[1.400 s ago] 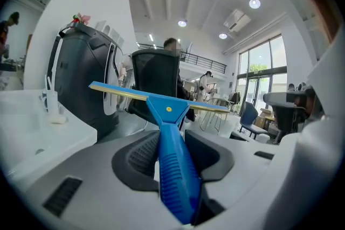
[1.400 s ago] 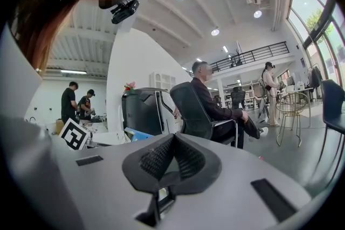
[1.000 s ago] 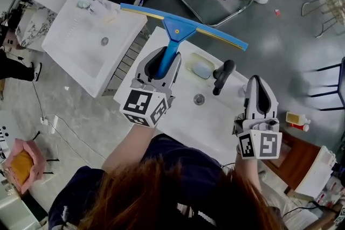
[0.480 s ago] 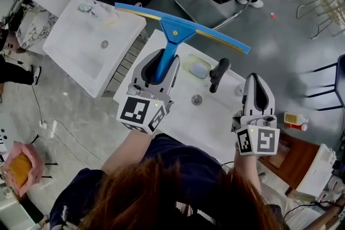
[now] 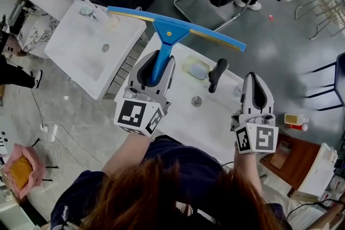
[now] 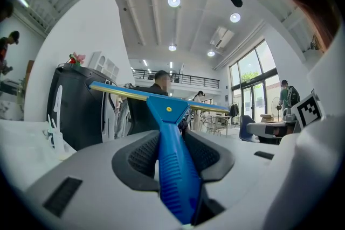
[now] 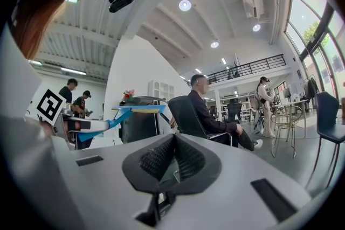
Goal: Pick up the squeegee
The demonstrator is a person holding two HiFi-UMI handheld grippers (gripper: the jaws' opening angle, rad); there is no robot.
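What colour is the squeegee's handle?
Blue: the ribbed blue plastic squeegee handle shows best in the left gripper view.

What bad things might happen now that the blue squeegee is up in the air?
The left hand-held gripper holds the squeegee only by its handle, and the long blade sticks far out in front, so it might twist or slip. The wide blade is up near the black faucet and the soap dish, so a low swing might knock them. The right hand-held gripper is shut and empty, so it gives no support.
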